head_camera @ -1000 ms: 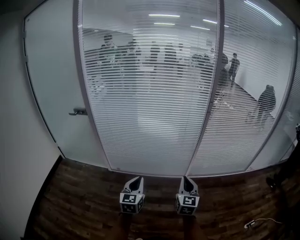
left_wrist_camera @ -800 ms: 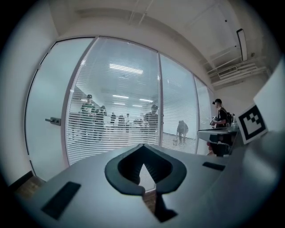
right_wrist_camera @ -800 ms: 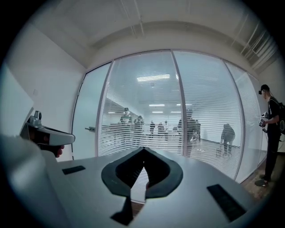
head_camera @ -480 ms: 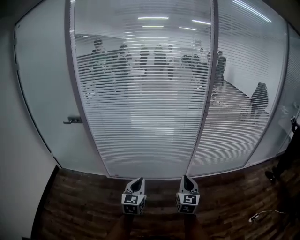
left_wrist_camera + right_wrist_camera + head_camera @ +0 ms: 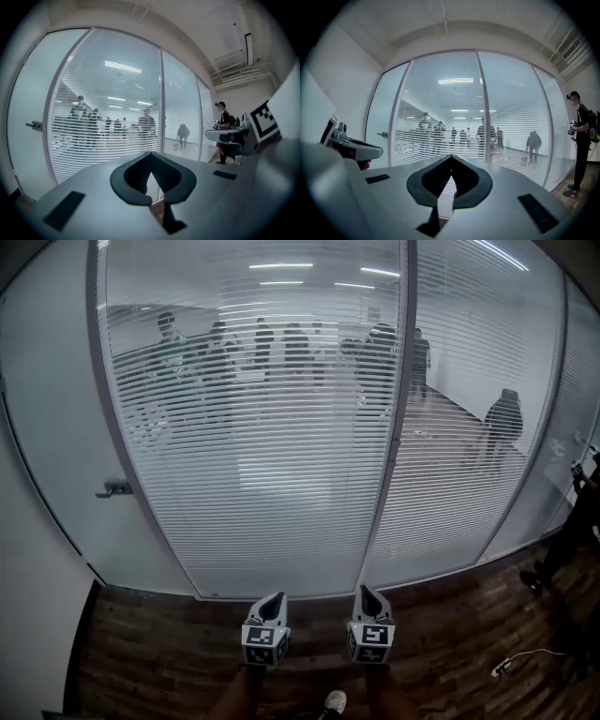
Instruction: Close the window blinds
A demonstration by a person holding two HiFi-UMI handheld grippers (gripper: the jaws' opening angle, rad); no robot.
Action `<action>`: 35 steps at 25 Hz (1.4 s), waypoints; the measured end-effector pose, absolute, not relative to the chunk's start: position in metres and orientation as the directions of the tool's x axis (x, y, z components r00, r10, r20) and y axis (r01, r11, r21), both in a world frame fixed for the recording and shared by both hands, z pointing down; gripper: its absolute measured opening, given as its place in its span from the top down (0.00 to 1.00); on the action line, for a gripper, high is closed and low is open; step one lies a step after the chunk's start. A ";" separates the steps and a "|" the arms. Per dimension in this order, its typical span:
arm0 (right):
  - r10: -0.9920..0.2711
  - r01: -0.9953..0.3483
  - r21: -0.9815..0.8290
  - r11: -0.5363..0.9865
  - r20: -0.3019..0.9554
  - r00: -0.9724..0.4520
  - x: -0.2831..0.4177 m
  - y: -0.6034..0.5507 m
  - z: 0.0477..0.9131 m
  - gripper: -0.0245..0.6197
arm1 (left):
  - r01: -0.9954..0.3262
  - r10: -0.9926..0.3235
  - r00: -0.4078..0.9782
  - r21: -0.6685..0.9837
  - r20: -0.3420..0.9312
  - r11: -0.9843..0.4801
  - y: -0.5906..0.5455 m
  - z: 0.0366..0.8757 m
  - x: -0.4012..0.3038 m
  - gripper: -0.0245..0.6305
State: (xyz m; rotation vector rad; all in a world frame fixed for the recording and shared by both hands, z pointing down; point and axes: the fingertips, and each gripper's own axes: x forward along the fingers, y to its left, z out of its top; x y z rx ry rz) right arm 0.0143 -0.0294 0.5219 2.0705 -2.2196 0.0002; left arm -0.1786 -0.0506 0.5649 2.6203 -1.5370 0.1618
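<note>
Far left: a plain white wall (image 5: 28, 615). Next to it, a milky glass door (image 5: 56, 427) with a small metal handle (image 5: 114, 488) sticking out. Then the window blinds (image 5: 262, 456), hanging behind a big sheet of glass (image 5: 234, 559) from the top almost down to the floor. Slats turned flat, with gaps between them, so not closed yet. Through the gaps, a group of people (image 5: 225, 343) standing in a bright room. Right of that, a thin grey post (image 5: 382, 474), and past it more blinds (image 5: 450, 474), also with gaps, and one more person (image 5: 503, 418) behind them. Down below, a dark wooden floor (image 5: 141, 652). Low in the middle, above that floor and well apart from the glass, the left gripper (image 5: 273, 599), pointing at the blinds. Jaws shut, tips pressed together, nothing held between them. Just beside it on the right, the right gripper (image 5: 367, 592), pointing the same way. Jaws shut tight too, holding nothing. Under the grippers, the tip of a white shoe (image 5: 335, 701). Far right, at the edge, a person in dark clothes (image 5: 577, 521) on this side of the glass, and a thin white cable (image 5: 516, 664) on the floor.
</note>
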 end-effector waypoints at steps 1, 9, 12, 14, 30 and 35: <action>-0.995 -0.995 0.074 0.070 0.079 -0.064 0.019 -0.037 0.521 0.96 | -0.870 -0.859 0.492 0.029 0.141 -0.493 -0.059 0.565 -0.172 0.97; -0.993 -0.996 0.073 0.050 0.106 -0.042 0.069 -0.085 0.528 0.96 | -0.865 -0.855 0.501 0.047 0.137 -0.499 -0.110 0.551 -0.120 0.97; -0.992 -0.997 0.056 0.057 0.112 -0.050 0.085 -0.098 0.536 0.96 | -0.858 -0.848 0.512 0.036 0.134 -0.512 -0.124 0.554 -0.100 0.97; -0.993 -0.997 0.045 0.062 0.107 -0.057 0.094 -0.106 0.537 0.96 | -0.855 -0.844 0.516 0.023 0.143 -0.519 -0.133 0.556 -0.089 0.97; -0.991 -0.995 0.041 0.086 0.102 -0.082 0.122 -0.182 0.527 0.96 | -0.857 -0.842 0.512 0.036 0.172 -0.514 -0.202 0.543 -0.038 0.97; -0.991 -0.996 0.024 0.081 0.107 -0.078 0.124 -0.208 0.517 0.96 | -0.851 -0.840 0.524 0.062 0.141 -0.521 -0.236 0.528 -0.035 0.97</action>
